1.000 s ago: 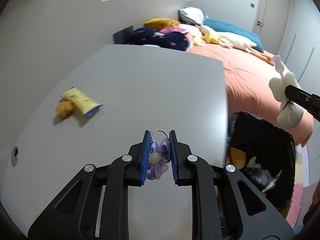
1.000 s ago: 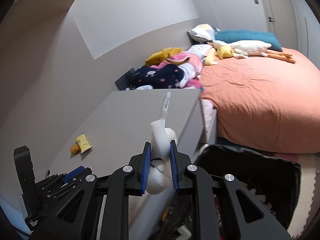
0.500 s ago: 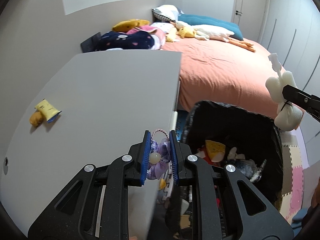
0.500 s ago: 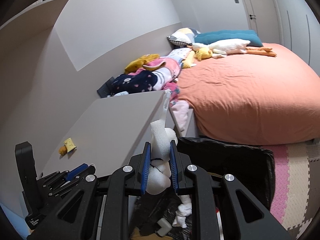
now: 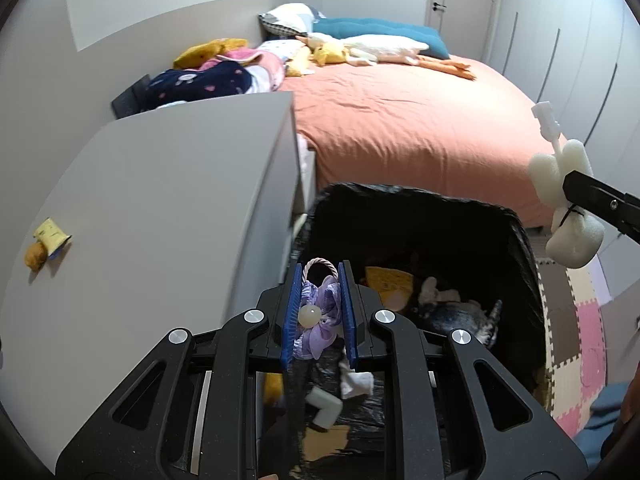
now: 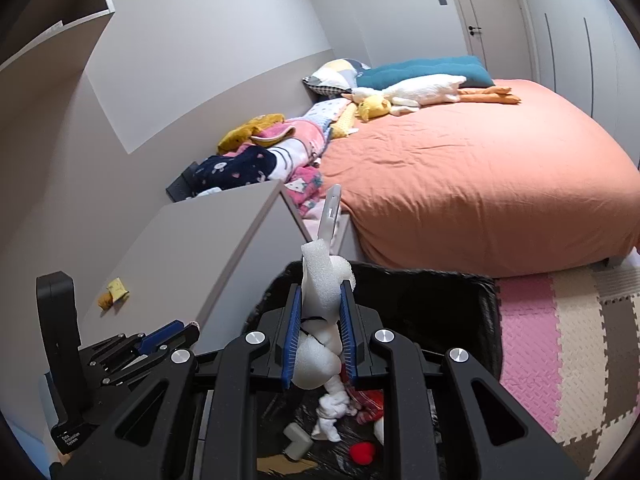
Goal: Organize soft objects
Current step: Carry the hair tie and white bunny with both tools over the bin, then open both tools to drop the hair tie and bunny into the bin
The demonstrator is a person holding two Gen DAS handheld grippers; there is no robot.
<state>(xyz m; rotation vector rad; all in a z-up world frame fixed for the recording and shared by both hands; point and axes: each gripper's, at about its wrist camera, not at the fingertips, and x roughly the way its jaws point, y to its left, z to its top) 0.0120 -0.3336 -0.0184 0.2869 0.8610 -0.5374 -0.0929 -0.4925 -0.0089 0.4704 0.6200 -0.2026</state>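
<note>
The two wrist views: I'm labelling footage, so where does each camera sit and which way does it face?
Left wrist: on the left gripper, looking down past a purple fabric flower into the black bin.
Right wrist: on the right gripper, over the white foam piece, facing the same bin.
Shared: bin, grey tabletop, orange bed.

Both views are fisheyes looking forward and steeply down along their own fingers from just above the black bin [image 5: 516,220]. The left one sits over the bin's rim beside the grey table [image 5: 168,208], facing the bed [image 5: 400,128] beyond the bin. The right one faces the same way from nearer the bin's far side, sharing bin [image 6: 452,280], table and bed.
</note>
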